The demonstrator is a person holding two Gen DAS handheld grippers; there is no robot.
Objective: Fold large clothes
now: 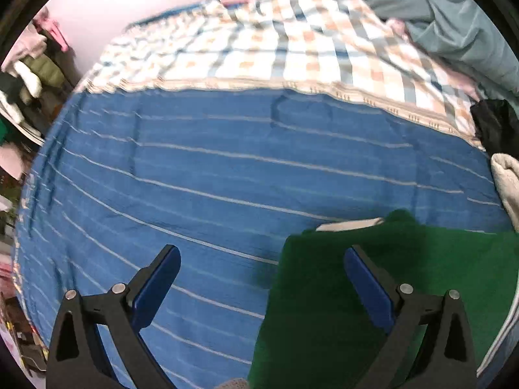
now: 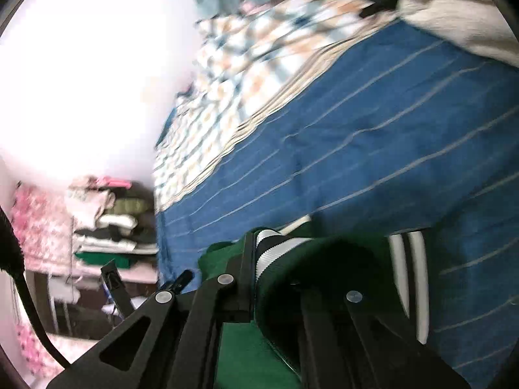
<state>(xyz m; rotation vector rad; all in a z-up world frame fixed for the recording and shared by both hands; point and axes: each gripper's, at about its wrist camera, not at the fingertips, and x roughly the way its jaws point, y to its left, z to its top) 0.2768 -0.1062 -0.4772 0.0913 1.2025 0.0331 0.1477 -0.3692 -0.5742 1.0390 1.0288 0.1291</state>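
Green garment (image 1: 373, 308) lies on the blue striped bedsheet (image 1: 194, 178) at the near right of the bed, a white strip showing at its far edge. In the left wrist view it sits under and around the right-hand finger of the left gripper (image 1: 261, 259); that gripper's jaws stand wide apart with nothing between them, the other finger over bare sheet. In the right wrist view the same green cloth (image 2: 246, 353), with white-and-dark ribbed trim (image 2: 275, 249), is bunched up between the fingers of the right gripper (image 2: 256, 259), whose jaws are pressed together on the fabric and lift a fold of it. Garment type cannot be told: most of it is cut off at the frame edges or hidden behind the gripper bodies, and both views are blurred. Beyond the sheet lies a checked quilt (image 1: 259, 52), with grey-blue bedding (image 1: 454, 22) heaped on it, plus a cream cloth (image 1: 507, 181) and a black item (image 1: 493, 126) at the right. Stacked folded clothes (image 2: 110, 223) on a shelf beside the bed.
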